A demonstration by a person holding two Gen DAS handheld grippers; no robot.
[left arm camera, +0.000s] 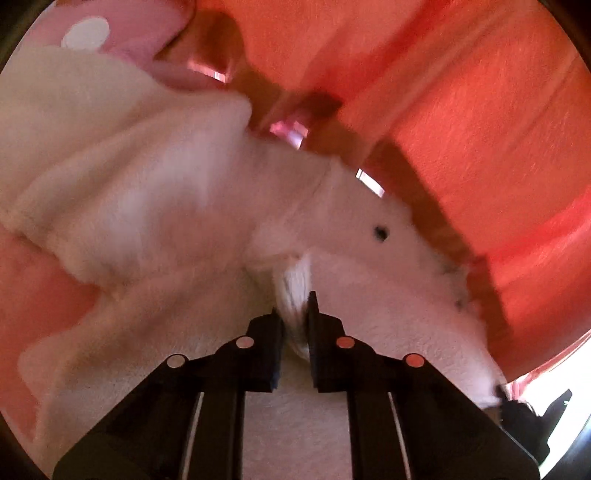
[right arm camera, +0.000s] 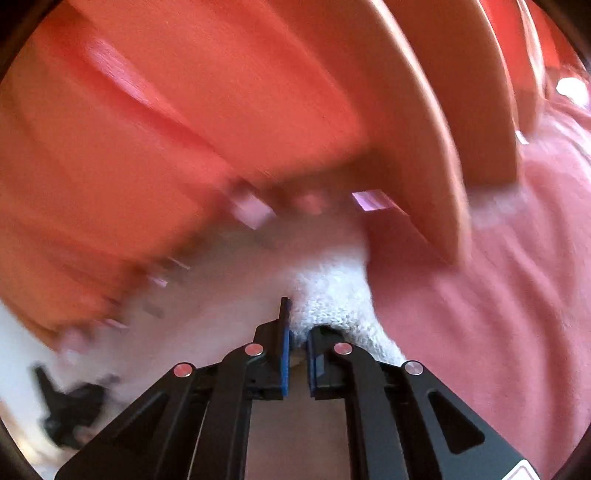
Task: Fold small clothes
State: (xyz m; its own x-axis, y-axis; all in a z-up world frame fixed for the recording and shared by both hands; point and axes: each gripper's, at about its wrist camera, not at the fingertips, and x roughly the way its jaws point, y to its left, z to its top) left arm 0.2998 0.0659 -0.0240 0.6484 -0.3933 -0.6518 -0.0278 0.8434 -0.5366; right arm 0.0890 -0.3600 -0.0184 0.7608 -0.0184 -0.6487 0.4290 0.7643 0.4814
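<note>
**Both grips thin on the fleece, crate wall close behind**

The left hand-held gripper (left arm camera: 295,314) is clamped on a small bunched ridge of the white fleece garment (left arm camera: 166,206), with only a narrow pinch of pile between the pads. That pinch could slip out under any pull, since the fabric is thick and springy and the bite is shallow. The garment spreads out to the left of the gripper in loose folds, so a lift from here would likely drag the folds unevenly and spoil any crease. A small dark spot (left arm camera: 379,233) marks the fleece just right of the pinch.

The right hand-held gripper (right arm camera: 297,332) is likewise closed on a corner of the same white fleece (right arm camera: 332,291), where the cloth bulges over one pad. If the two hands pull apart, the weaker hold probably gives first.

Behind the garment stands an orange slatted crate (left arm camera: 461,110), close enough that the cloth could catch on its openings.

The surface is soft pink bedding (right arm camera: 498,295), wrinkled, with the garment lying against the crate's foot. A pink item with a white dot (left arm camera: 86,31) lies far left. Both views are blurred, and no more of the room shows.
</note>
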